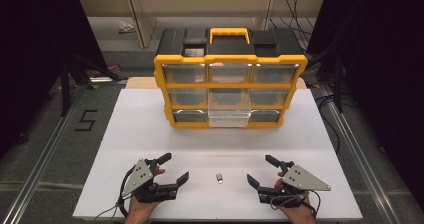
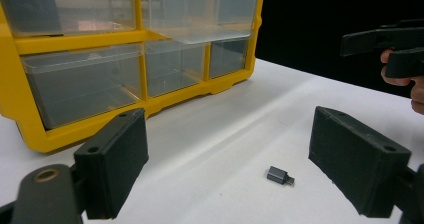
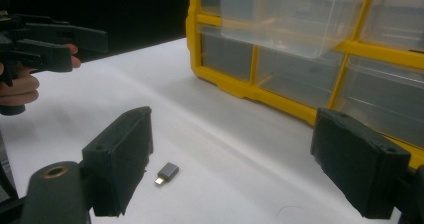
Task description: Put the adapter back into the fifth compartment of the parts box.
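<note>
Both wide-open tools, left (image 1: pixel 173 170) and right (image 1: pixel 260 170), flank what looks like an adapter (image 1: pixel 219 178) near the table's (image 1: pixel 150 134) front edge.

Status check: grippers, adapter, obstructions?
Left gripper open, right gripper open, both empty. Adapter on table between them, untouched. Nothing blocking.

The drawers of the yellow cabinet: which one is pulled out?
The middle drawer of the cabinet, in the centre column. Its clear front juts out toward the table edge; the other drawers sit flush in the frame.
</note>
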The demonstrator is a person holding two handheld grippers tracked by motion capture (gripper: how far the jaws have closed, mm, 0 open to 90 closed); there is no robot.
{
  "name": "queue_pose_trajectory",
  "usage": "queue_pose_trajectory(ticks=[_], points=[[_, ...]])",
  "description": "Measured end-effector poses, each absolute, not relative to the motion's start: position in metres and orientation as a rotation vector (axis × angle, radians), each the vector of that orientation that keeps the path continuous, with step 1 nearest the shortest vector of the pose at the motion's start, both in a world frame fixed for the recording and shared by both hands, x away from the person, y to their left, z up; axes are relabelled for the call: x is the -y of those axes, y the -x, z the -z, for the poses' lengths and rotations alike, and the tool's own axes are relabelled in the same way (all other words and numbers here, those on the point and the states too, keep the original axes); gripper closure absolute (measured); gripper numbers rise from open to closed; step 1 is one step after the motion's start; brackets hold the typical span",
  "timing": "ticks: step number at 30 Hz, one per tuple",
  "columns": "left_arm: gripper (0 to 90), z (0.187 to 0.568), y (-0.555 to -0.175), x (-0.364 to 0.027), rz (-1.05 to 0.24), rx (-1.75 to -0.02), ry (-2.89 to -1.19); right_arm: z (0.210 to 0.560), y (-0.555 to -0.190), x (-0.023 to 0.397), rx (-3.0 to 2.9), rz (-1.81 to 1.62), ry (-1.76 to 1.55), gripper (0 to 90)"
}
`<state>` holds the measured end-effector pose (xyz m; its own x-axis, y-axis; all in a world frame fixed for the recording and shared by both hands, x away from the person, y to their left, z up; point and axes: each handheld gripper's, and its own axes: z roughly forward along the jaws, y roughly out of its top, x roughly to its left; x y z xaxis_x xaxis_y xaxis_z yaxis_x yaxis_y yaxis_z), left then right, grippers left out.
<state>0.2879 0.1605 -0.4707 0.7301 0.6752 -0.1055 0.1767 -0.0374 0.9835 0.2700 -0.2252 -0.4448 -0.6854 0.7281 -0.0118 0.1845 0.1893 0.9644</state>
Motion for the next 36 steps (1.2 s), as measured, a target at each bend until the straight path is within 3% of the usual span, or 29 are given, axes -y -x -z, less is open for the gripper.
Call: queue_pose_trajectory(ticks=[36], points=[[15.5,0.473,-0.286,-0.159,-0.443,-0.710,-1.618,0.435,-0.297,0.174,-2.396,-1.213,-0.823,25.4]])
